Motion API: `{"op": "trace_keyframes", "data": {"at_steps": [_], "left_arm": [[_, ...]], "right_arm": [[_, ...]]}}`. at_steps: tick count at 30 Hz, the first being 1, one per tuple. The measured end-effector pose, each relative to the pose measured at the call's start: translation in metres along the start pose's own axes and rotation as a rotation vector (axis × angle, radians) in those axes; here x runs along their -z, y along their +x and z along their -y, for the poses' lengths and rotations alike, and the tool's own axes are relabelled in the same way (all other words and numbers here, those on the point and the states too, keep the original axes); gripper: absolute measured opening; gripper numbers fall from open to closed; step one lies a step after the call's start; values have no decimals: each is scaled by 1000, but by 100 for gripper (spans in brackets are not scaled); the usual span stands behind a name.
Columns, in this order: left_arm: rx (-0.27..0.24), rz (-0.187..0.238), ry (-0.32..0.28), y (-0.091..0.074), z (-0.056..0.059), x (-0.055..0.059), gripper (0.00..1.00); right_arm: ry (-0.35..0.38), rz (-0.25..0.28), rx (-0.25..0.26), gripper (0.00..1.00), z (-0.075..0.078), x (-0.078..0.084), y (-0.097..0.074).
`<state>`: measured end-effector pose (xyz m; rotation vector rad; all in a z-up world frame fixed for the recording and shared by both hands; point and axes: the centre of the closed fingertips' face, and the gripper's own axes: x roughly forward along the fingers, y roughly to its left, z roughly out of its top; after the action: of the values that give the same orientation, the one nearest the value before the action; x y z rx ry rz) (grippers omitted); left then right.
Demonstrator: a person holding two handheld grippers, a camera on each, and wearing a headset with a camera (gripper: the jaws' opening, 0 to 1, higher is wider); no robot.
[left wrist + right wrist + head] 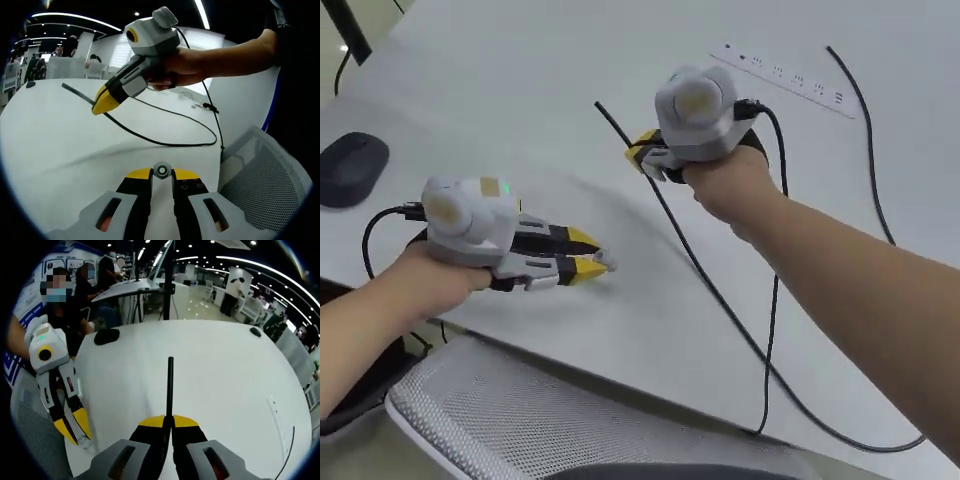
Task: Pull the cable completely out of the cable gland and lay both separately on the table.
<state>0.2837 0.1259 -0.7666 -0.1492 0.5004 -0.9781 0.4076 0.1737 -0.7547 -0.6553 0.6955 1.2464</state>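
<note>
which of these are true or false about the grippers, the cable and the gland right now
1. The left gripper is shut on the cable gland. True.
2. The cable passes through the gland. False: its free end sticks out of the right gripper, apart from the gland.
3. The right gripper is open and empty. False: it is shut on the cable.
4. A power strip lies on the table beyond the right gripper. True.
</note>
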Motion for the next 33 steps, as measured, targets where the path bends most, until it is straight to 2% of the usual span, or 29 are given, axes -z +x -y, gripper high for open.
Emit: {"op": "trace_keyframes", "data": {"at_steps": [5,7,13,17,23,28,33], "left_arm": [[-21,3,-20,-3,-6,4,15],[-27,9,-26,-3,-8,6,15],[-49,-3,-45,-3,-15,16,15],[-58,-1,-54,-3,-19,21,15],[-76,-9,-69,-6,-30,36,15],[-80,-6,-74,-7,-30,37,15],[-90,-21,-74,-8,-30,38,15]], "right_arm": [[-51,-19,-64,0,-20,-2,18],[-86,-43,-85,0,-28,1,27],[-126,-94,-147,0,-47,11,50],[-127,-105,-165,0,-51,14,58],[-127,-120,-182,0,-54,18,63],[-127,-112,-183,0,-53,16,63],[-138,-114,-174,0,-54,16,63]]}}
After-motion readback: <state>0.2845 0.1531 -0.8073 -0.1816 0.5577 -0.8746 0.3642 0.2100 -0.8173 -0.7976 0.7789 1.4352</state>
